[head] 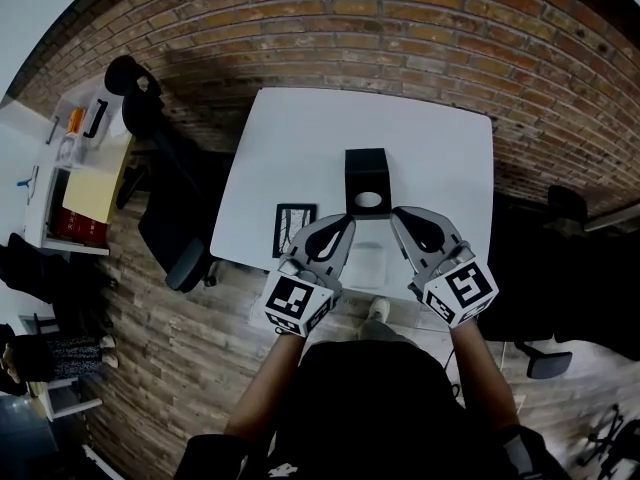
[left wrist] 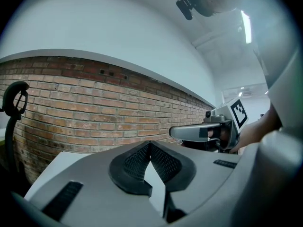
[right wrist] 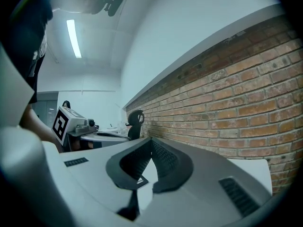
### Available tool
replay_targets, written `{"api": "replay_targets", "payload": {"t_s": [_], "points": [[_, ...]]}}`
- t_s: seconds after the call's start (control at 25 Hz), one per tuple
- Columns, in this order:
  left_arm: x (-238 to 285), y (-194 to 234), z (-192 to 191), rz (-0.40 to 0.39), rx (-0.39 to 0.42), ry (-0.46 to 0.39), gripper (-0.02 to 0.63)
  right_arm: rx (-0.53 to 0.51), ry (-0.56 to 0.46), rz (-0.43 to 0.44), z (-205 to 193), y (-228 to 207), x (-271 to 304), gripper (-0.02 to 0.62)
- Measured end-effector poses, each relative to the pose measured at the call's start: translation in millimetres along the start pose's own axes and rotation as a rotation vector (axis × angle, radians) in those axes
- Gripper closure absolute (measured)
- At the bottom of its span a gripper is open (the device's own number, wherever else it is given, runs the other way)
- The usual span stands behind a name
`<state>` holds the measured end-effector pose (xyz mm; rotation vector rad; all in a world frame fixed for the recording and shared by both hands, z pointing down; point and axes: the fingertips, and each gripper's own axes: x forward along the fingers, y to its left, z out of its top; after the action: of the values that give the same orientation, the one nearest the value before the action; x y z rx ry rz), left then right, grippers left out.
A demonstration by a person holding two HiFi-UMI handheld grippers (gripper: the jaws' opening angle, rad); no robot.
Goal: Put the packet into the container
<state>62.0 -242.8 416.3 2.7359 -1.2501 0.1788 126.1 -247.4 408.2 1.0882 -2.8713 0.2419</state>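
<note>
Left claw (head: 345, 224), right claw (head: 402, 216) both shut, empty, just before container (head: 367, 180). Packet (head: 294, 228) flat on counter (head: 300, 138), left of container: open left claw wide, pinch its edge.

white table (head: 300, 148) against a brick wall (head: 400, 28), black chair (head: 165, 230) beside (plank floor (head: 180, 368)).
</note>
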Motion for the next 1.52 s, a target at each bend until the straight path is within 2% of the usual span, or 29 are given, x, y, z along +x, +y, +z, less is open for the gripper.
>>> {"api": "replay_targets", "payload": {"t_s": [0.52, 0.72, 1.04, 1.24, 1.52], "points": [[-7, 15, -8, 0.031, 0.007, 0.038, 0.598, 0.035, 0.046, 0.024, -24, 1, 15, 0.591], [-11, 29, -9, -0.014, 0.018, 0.032, 0.598, 0.051, 0.075, -0.033, -33, 5, 22, 0.591], [-8, 51, 1, -0.126, 0.014, -0.001, 0.598, 0.013, 0.135, -0.105, -34, 16, 36, 0.591], [-10, 64, 3, -0.190, 0.006, -0.017, 0.598, -0.048, 0.264, -0.134, -57, 26, 42, 0.591], [-12, 68, 0, -0.262, 0.003, -0.031, 0.598, -0.173, 0.501, -0.081, -99, 42, 41, 0.583]]}}
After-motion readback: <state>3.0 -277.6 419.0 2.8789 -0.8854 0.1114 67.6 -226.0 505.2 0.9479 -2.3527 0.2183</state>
